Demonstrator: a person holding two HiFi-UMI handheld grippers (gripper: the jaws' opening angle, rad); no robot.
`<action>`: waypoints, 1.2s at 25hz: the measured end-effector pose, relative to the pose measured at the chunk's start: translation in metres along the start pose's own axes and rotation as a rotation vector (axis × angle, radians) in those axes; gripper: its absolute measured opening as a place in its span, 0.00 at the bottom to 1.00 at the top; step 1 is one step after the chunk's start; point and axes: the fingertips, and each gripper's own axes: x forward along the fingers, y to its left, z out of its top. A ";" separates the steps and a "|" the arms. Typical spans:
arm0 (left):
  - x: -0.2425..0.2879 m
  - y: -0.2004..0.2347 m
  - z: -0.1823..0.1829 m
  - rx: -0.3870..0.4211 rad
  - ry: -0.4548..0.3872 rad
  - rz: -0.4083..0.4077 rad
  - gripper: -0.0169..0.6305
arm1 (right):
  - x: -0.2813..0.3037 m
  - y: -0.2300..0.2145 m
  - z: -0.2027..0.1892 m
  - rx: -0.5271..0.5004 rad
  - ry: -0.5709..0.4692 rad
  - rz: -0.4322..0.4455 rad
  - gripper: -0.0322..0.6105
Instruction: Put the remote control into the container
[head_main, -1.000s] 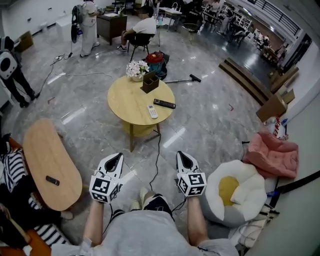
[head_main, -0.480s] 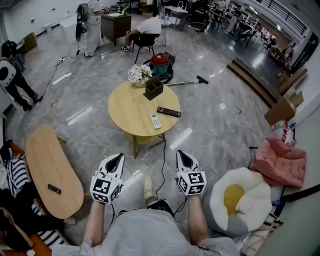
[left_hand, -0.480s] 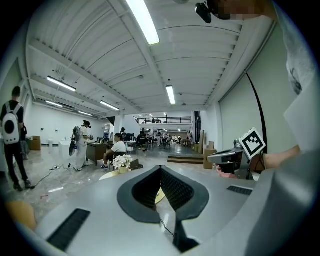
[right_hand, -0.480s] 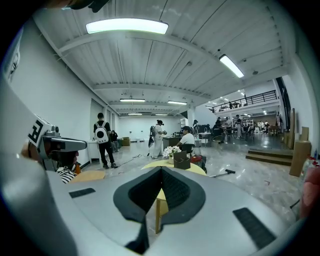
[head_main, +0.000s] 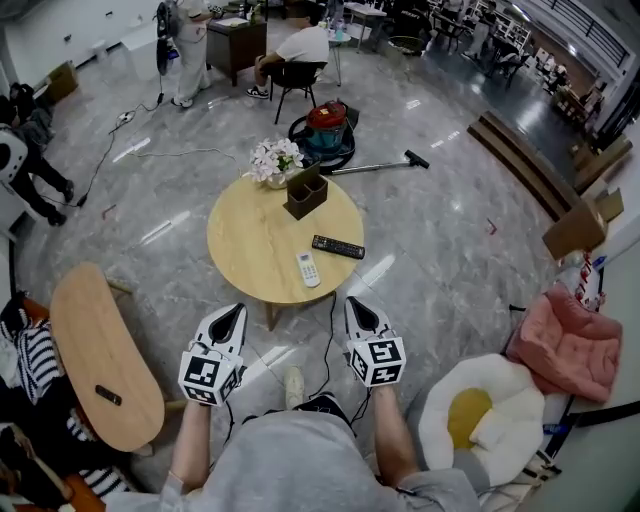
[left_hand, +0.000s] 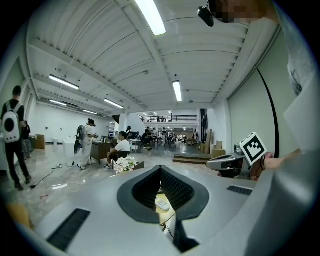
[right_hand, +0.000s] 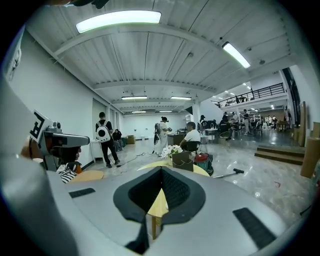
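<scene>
**Head view:** The left tongs (head_main: 232, 312) and the right tongs (head_main: 357, 305) are held side by side over a glossy grey stone floor (head_main: 440, 230). Both have their tips pinched together and hold nothing. The arms behind them are cut off at the frame's lower edge.

Ahead stands a round desk (head_main: 250, 240) of pale wood. A slim black remote control (head_main: 338, 247) and a shorter white remote control (head_main: 308, 269) lie flat on its nearer half, close together but not touching. The container (head_main: 305, 192), a dark brown open-topped box, stands at the far edge beside a bunch of white flowers (head_main: 275, 160), and its inside cannot be made out. An oval desk (head_main: 100, 340) at left carries a small black object (head_main: 108, 396) too small to identify.

**Left gripper view:** Smooth grey shells fill the lower frame. The ribbed black pads meet at the tip with nothing between them. Through the spade-shaped gap only the white remote control and a sliver of the round desk show, and the black one is hidden.

**Right gripper view:** The right tongs are likewise closed and empty. A wedge of desk top shows through the gap. Both remotes are hidden behind the shell, while the container and flowers rise above it.
</scene>
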 end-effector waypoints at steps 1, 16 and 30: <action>0.009 0.002 0.000 -0.002 0.001 0.003 0.04 | 0.008 -0.004 0.000 0.000 0.004 0.008 0.06; 0.092 0.033 -0.004 -0.016 0.027 0.057 0.04 | 0.097 -0.044 -0.001 0.014 0.036 0.091 0.06; 0.168 0.098 -0.030 -0.034 0.103 0.004 0.04 | 0.186 -0.060 -0.033 0.041 0.138 0.054 0.06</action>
